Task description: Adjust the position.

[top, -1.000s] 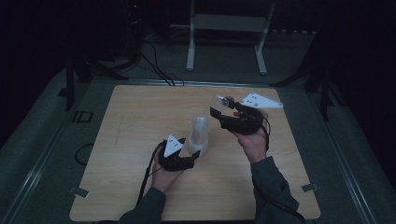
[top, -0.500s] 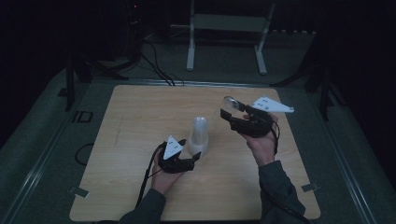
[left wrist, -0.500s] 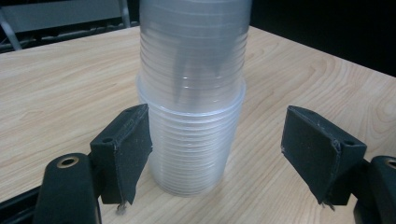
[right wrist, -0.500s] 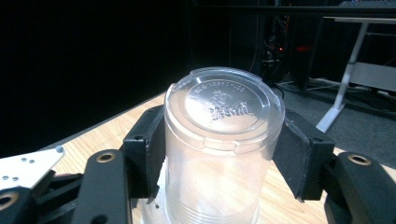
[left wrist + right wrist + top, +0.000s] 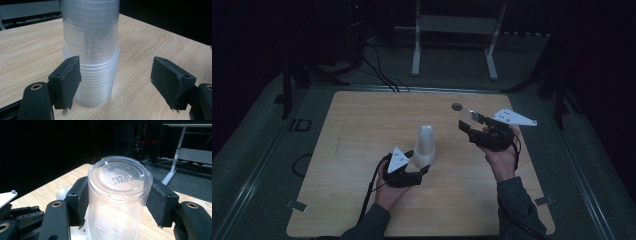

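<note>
Clear cup clamped in raised right tongs, left tongs low, spread beside cup stack

The high view looks forward and down over the whole wooden table from the person's side. Each gripper view sits low and close behind its own jaws; the left one shares the cup stack with the high view

A clear plastic cup sits clamped between the right tool's two black jaws, its embossed base facing the camera. Below lies a pale wooden desk. Behind is darkness, with a white metal stand at right.
</note>
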The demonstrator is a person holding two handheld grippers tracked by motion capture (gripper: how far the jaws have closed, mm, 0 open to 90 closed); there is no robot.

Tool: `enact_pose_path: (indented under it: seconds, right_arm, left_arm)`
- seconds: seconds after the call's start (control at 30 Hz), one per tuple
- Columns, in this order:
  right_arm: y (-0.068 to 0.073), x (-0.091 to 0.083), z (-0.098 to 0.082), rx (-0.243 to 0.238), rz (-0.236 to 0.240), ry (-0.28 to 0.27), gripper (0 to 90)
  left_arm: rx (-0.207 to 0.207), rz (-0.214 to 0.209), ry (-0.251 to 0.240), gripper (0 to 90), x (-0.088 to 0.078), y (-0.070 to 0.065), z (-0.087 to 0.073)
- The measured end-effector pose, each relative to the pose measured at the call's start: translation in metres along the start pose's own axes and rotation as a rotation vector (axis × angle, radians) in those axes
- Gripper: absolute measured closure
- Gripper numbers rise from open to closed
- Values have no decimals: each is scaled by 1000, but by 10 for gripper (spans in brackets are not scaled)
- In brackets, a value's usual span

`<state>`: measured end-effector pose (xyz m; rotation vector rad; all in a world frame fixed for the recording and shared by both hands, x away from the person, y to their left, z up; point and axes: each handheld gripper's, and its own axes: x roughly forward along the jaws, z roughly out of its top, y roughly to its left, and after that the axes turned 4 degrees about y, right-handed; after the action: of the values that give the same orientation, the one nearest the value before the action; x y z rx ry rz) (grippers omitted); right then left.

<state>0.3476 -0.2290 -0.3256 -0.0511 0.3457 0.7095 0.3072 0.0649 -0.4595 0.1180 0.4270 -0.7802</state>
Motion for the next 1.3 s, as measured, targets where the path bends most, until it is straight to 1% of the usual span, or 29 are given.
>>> enact_pose_path:
  seconds: [0.3, 0.43, 0.57, 0.77, 0.9, 1.0, 1.13, 1.3]
  right_arm:
    - [-5, -5, -8, 12, -10, 8, 393]
    - [-6, -5, -14, 15, -12, 21, 392]
    - [-6, -4, -20, 24, -12, 29, 393]
    - [-8, -4, -25, 36, -13, 35, 392]
    - [-7, -3, -30, 42, -12, 38, 392]
    - [-7, -4, -33, 45, -12, 41, 392]
    - [-7, -5, -35, 48, -11, 41, 392]
    - [-8, -8, -41, 57, -13, 43, 392]
  left_arm:
    - [18, -21, -3, 240, 0, -6, 3]
    - [22, -28, -9, 240, -1, -8, 5]
    - [42, -34, -9, 240, 0, -12, 8]
    - [58, -49, -18, 252, -2, -16, 13]
    - [61, -61, -25, 251, -2, -20, 17]
    - [73, -69, -30, 251, -1, -23, 20]
    - [78, -77, -29, 252, 1, -26, 22]
    - [90, -94, -31, 256, 5, -32, 27]
